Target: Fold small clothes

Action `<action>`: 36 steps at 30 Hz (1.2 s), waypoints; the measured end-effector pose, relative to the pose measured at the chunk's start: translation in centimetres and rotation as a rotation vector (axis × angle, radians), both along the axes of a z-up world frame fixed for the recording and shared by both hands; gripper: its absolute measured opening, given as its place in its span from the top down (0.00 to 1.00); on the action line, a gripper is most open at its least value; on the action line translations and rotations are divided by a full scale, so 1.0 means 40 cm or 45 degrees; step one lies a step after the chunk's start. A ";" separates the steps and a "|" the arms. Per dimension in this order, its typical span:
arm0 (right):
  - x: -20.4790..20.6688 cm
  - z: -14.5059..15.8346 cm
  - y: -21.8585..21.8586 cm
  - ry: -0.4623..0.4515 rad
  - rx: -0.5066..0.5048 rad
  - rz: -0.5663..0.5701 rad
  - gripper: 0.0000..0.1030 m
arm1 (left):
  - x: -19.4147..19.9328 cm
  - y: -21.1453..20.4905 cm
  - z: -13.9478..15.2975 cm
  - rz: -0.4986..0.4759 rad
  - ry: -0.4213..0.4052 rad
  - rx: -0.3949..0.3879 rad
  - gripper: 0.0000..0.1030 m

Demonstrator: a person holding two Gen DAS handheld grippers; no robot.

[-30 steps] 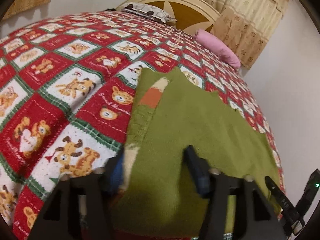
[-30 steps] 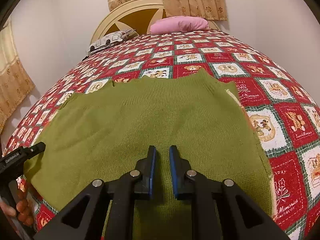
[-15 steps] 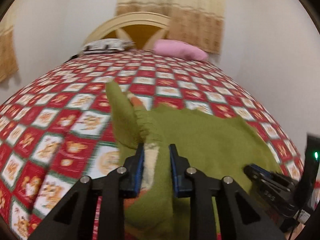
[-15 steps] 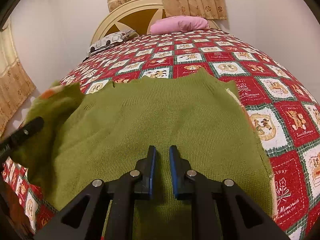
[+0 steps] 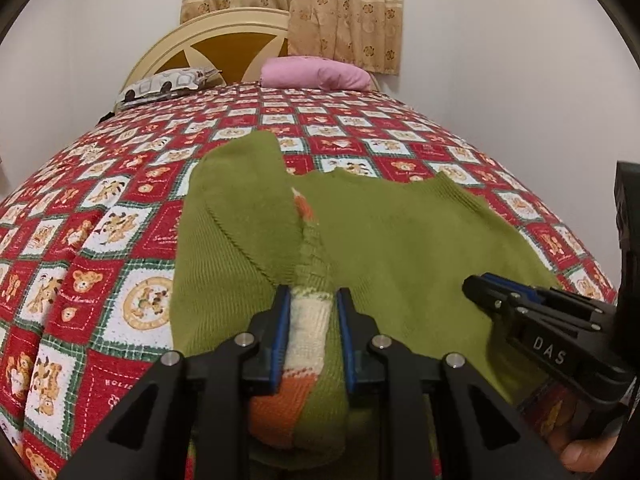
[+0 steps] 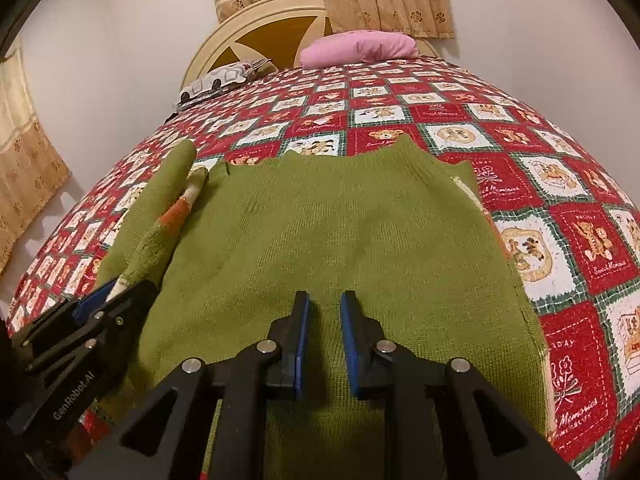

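Nearest, left gripper (image 5: 310, 336): fingers pinching the striped cuff of the green sweater (image 6: 340, 240), sleeve (image 5: 244, 216) lifted and draped inward; carry it flat across the body, cuff inside the side edge. Beside it, right gripper (image 6: 324, 344): jaws opening, nothing between them, resting over the hem; better kept pressing as anchor. Beyond, sweater spread on the quilt (image 6: 560, 184), neckline toward the pillows.

Warm, dim indoor light from above, soft shadows on the pale wall (image 6: 120, 60), strong fisheye bending with black vignetted corners, bedspread (image 5: 120, 220) sharp mid-frame, slight softness low and at the edges
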State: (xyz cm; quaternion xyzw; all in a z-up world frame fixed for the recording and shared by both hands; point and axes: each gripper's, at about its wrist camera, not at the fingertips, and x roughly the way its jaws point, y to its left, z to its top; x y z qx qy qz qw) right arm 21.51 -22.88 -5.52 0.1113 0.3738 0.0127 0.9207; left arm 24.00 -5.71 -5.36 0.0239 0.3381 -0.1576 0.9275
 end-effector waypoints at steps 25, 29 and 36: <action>0.391 0.015 0.213 0.232 0.471 0.648 0.55 | -0.001 0.029 -0.002 -0.004 0.019 -0.141 0.76; 0.394 0.018 0.236 0.212 0.426 0.645 0.83 | 0.002 0.030 -0.002 -0.002 0.022 -0.142 0.73; 0.338 0.103 0.221 0.073 0.368 0.612 0.87 | -0.013 0.038 0.011 -0.028 0.001 -0.195 0.77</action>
